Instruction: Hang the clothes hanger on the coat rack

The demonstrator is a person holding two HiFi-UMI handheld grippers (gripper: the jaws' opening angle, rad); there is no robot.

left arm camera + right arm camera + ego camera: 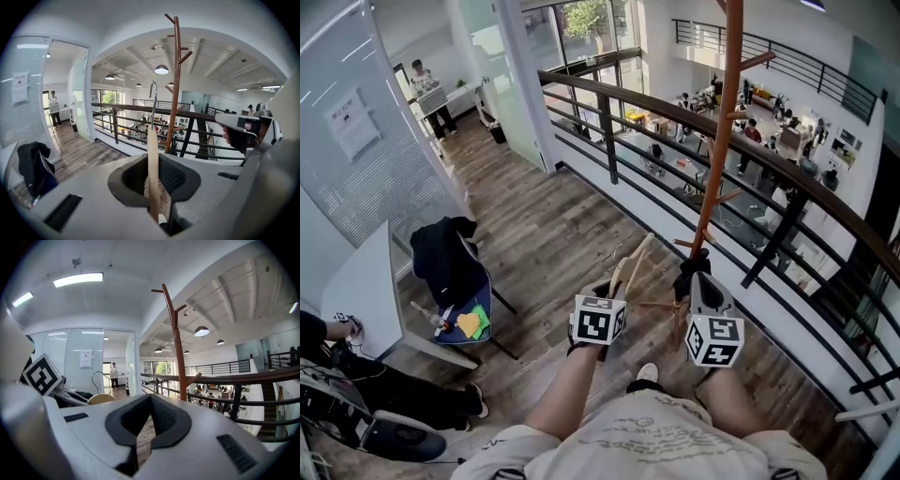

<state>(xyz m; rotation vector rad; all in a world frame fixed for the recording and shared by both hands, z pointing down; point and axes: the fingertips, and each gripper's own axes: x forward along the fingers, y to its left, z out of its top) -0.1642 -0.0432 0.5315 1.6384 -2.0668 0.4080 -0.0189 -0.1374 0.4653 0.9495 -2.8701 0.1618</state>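
— Plank floor point(544, 234) of a mezzanine, dark railing point(675, 112) along its edge; the coat rack point(722, 141) stands just inside that railing. Where is the clothes hanger point(633, 267)?
— Short of the coat rack, on the person's side of it, upright with its metal hook topmost; the left gripper point(605, 286) is clamped on its wooden body; the right gripper point(694, 272), nearer the coat rack's pole, has its jaws drawn almost together on nothing.
— How will it handle?
— Light and stiff, I'd judge; smooth wood may pivot in the pads, so a grip low on the body, with the hook free, seems best.
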